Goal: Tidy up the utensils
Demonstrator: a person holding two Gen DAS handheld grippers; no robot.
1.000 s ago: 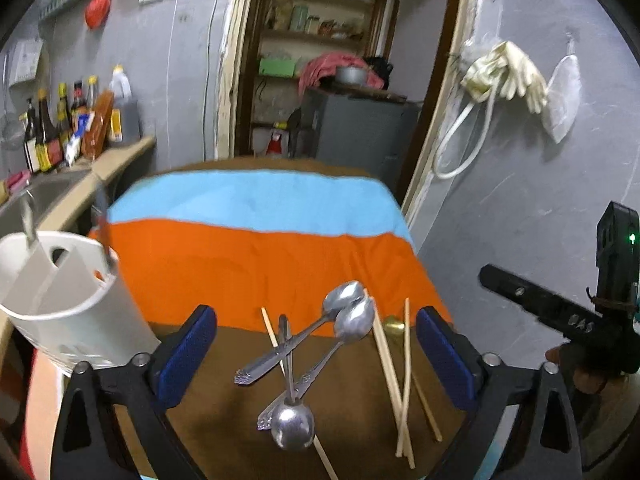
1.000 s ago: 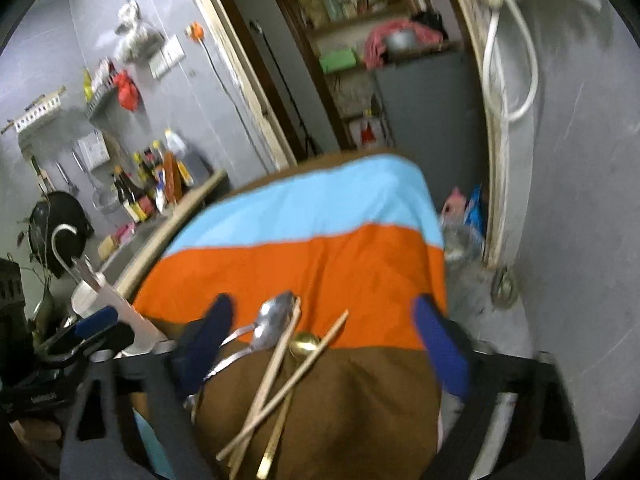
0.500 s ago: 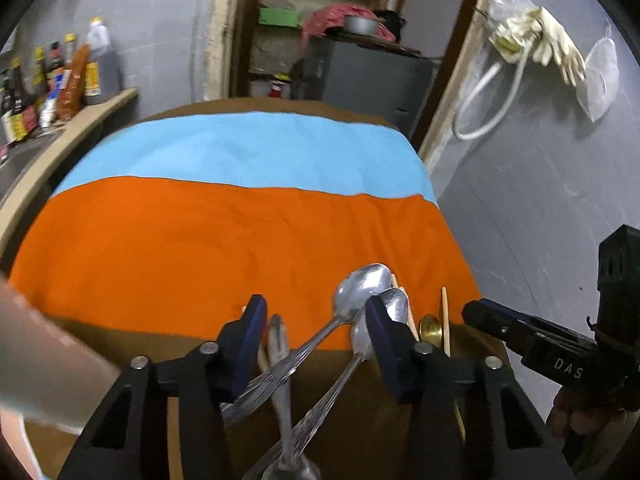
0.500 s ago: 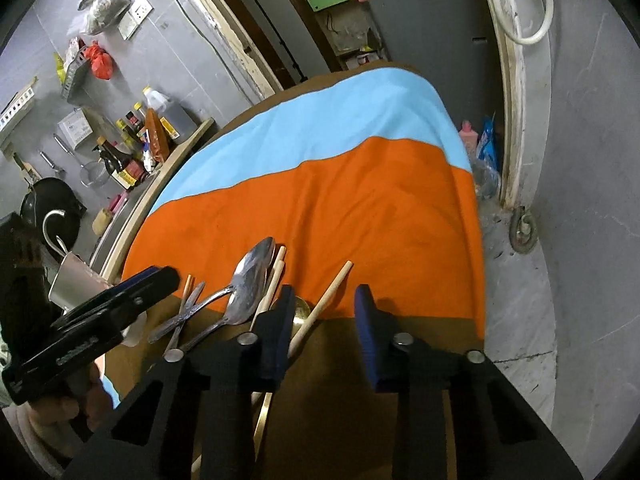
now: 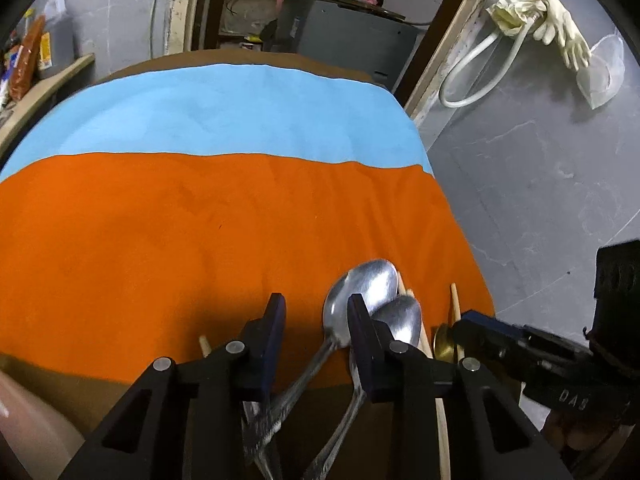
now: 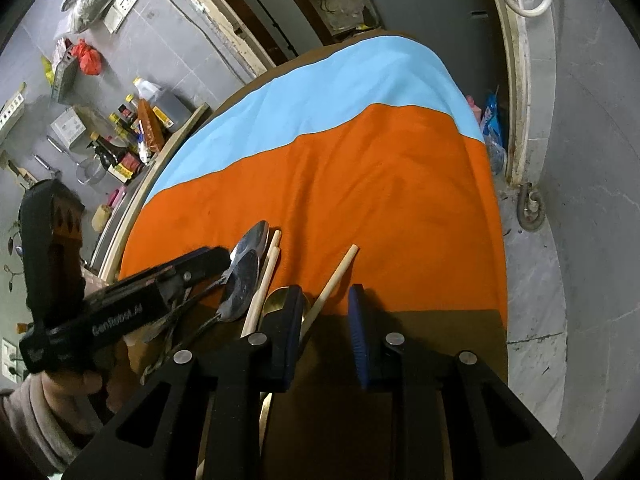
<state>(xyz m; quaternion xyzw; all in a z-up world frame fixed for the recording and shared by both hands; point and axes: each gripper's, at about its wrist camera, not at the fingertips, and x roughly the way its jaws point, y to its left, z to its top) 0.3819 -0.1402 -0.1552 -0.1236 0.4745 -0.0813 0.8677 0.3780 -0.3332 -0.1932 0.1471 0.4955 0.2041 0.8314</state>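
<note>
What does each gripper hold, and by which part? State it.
Nothing is gripped yet. The left gripper has its jaws closing around the handle of a spoon. The right gripper has its jaws closing around the shaft of a chopstick. Neither pair presses yet.

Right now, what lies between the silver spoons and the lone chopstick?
In the right wrist view, two wooden chopsticks side by side and a gold spoon lie between the silver spoons and the lone chopstick.
</note>
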